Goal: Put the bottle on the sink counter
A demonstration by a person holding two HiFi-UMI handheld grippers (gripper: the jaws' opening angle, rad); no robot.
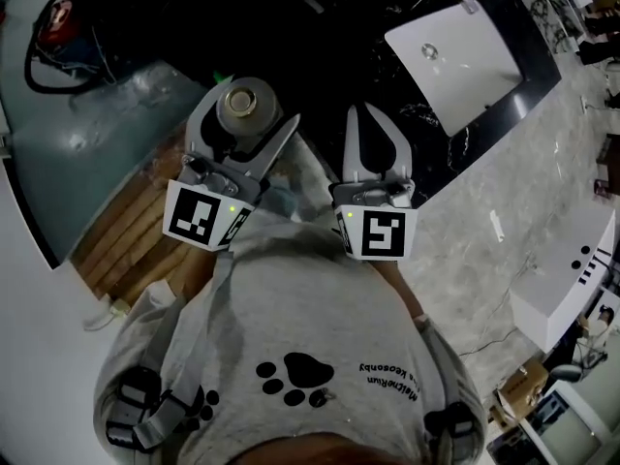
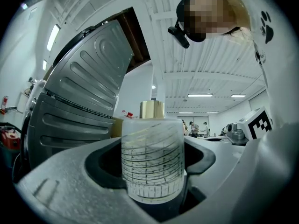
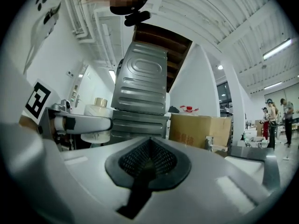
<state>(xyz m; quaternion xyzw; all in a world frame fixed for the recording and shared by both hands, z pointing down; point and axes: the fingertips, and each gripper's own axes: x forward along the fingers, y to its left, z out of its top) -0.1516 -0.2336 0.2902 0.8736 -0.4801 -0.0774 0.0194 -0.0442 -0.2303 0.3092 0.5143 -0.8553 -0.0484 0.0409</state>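
A translucent white bottle [image 1: 244,105] with a printed grid and a gold cap stands upright between the jaws of my left gripper [image 1: 250,116], which is shut on its body. In the left gripper view the bottle [image 2: 152,162] fills the gap between the dark pads. My right gripper [image 1: 360,109] hangs just to the right of it, shut and empty; its pads [image 3: 148,164] meet. From the right gripper view the held bottle [image 3: 96,120] shows at the left. The white sink basin [image 1: 455,51] sits in a black marble counter [image 1: 426,129], ahead and to the right of both grippers.
A grey ribbed metal appliance [image 2: 88,92] stands close on the left, with wooden slats [image 1: 121,226] beside it. A cardboard box [image 3: 201,129] is ahead. White furniture [image 1: 567,279] stands on the pale floor at the right. People stand far off.
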